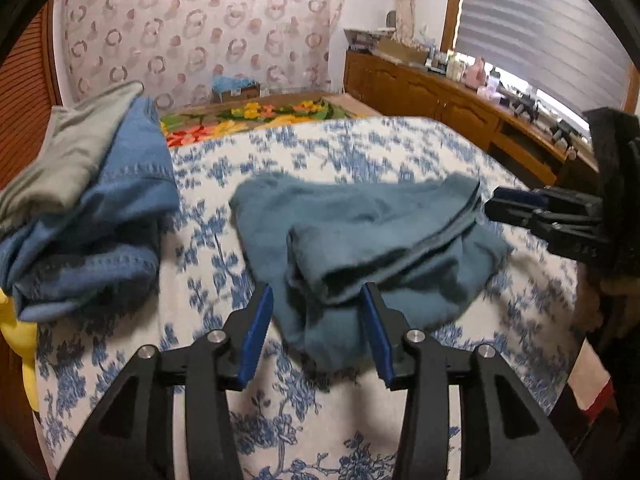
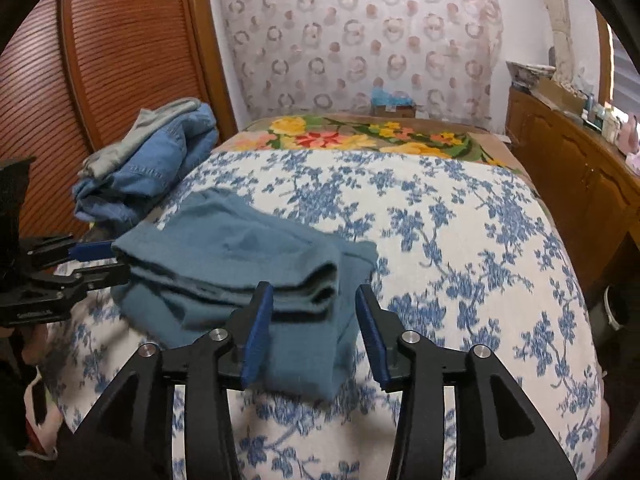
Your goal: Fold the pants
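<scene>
Folded teal pants (image 1: 360, 236) lie mid-bed (image 1: 400, 148). My left gripper (image 1: 316, 332) and right gripper (image 2: 314, 330) are both spread, empty, at the pants' six o'clock edge. Jeans (image 1: 100, 216) at nine o'clock.

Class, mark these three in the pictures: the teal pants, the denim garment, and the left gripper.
teal pants (image 2: 240, 252), right wrist view, top folded layer.
denim garment (image 1: 120, 184), left wrist view, stitched upper fold.
left gripper (image 1: 316, 332), left wrist view, midway between its fingertips.

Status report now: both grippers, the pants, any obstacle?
Left gripper open, right gripper open, neither holding cloth. Teal pants folded on bedspread. Denim pile lies apart, nothing blocking.
</scene>
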{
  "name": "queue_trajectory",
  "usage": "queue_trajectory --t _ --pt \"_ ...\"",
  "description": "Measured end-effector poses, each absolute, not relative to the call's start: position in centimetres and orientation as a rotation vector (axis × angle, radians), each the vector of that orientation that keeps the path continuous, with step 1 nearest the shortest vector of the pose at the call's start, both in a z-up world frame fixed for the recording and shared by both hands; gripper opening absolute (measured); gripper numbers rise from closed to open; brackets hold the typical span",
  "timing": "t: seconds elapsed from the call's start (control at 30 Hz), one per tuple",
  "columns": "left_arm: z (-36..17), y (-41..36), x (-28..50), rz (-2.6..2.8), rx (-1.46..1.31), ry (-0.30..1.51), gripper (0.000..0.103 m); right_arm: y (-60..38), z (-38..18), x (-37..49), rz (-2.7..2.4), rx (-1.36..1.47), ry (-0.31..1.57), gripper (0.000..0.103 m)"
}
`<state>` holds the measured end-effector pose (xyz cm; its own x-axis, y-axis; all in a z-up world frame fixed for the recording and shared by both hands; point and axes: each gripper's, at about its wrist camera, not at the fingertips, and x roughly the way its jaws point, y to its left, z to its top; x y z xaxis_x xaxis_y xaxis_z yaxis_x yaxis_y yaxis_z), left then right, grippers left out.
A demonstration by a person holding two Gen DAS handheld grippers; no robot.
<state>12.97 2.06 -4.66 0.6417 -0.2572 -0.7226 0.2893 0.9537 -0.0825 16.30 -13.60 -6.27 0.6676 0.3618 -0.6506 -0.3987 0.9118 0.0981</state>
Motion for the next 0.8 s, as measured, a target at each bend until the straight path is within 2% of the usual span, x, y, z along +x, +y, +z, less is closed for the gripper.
queue_trajectory --t 0.23,0.53,0.57,0.63,0.67,0.7,0.8 --pt "-6.5 1.7 13.2 -0.284 0.045 0.874 0.044 -14.8 -7.1 14.8 0.443 -0.077 0.76 0.046" --pt "-7.0 2.2 12.4 -0.286 -0.004 0.853 0.044 -14.4 -8.9 15.2 0.478 -0.064 0.831 0.045" --pt "-7.0 2.1 12.2 -0.284 0.002 0.852 0.044 -14.3 -9.0 15.2 0.483 -0.069 0.832 0.04" --pt "-7.0 1.9 12.1 -0.298 0.01 0.847 0.034 -14.1 -9.1 15.1 0.499 -0.073 0.838 0.031" --pt "-6.9 1.8 12.0 -0.308 0.008 0.847 0.031 -14.0 -9.3 15.1 0.503 -0.078 0.841 0.019" --pt "-6.9 1.8 11.9 -0.31 0.009 0.845 0.026 -13.9 -9.4 15.1 0.509 -0.084 0.843 0.011" --pt "-6.9 1.7 11.9 -0.312 0.01 0.84 0.014 -14.3 -9.1 14.7 0.506 -0.08 0.813 0.004"
